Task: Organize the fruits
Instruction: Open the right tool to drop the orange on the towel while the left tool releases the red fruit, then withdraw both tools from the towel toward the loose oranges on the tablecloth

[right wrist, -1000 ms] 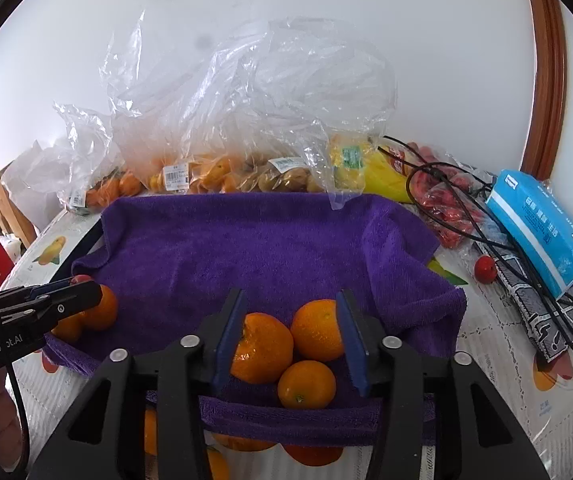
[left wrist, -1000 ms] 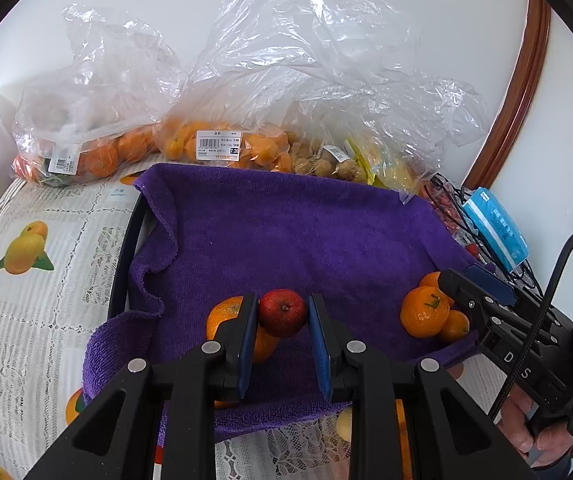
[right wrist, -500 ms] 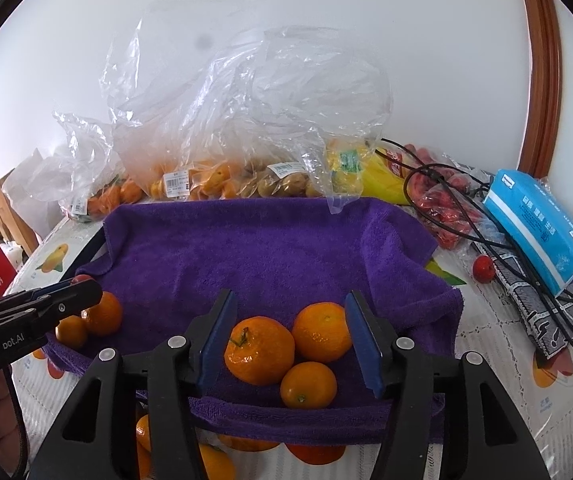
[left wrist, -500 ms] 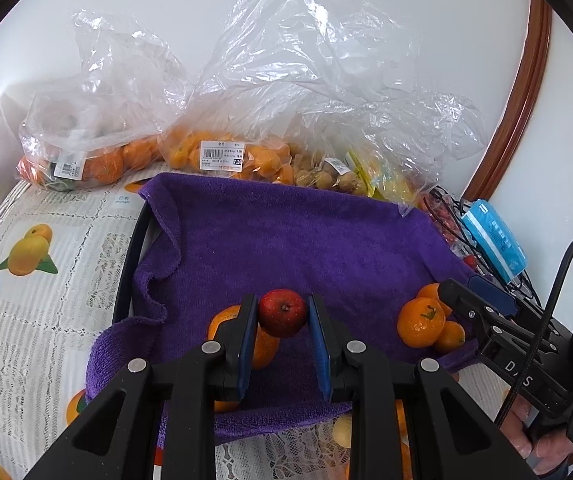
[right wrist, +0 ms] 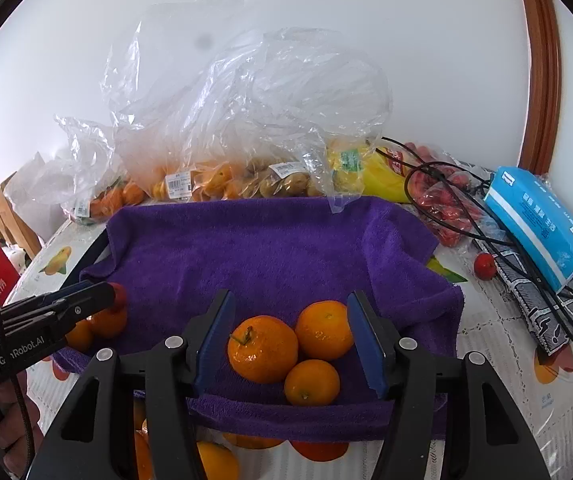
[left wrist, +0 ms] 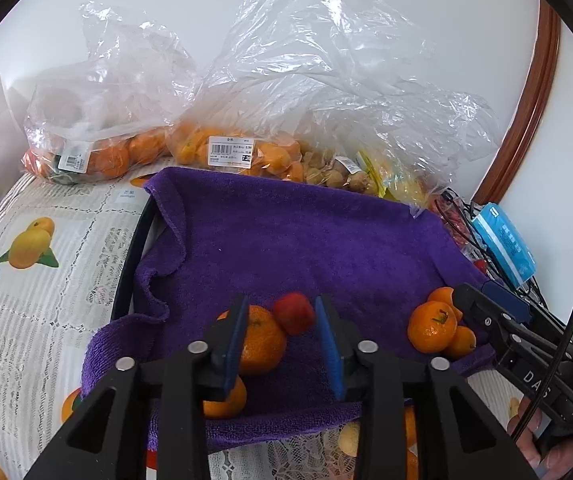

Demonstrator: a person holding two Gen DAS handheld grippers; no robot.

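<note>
Although the red fruit (left wrist: 294, 313) lay between the pads of the left gripper (left wrist: 282, 330), the jaws stood parted, with a gap showing at the left pad and the right pad at most grazing it, so it looked released rather than gripped; its outline was blurred. It sat on the purple towel (left wrist: 286, 240), touching an orange (left wrist: 260, 344) that lay partly behind the left pad, with a smaller orange (left wrist: 226, 400) nearer still at the towel's front edge. From those jaws the fruit lay straight ahead, slightly toward the right pad, and being round it offered no long axis to line up on. The left gripper was clearly the nearer one. The right gripper (right wrist: 292, 340) hung over the far right corner of the towel, its jaws wide open and empty, framing three oranges (right wrist: 262, 348) clustered together without touching them. Judging from this, the placing of the red fruit seemed done and a straight retreat of the left jaws would clear it, though the right pad could nudge it. Beyond the towel, on the worktop (left wrist: 46, 280), lay bags of fruit (left wrist: 230, 152) against the wall, and a blue packet (right wrist: 538, 220) to the right.
</note>
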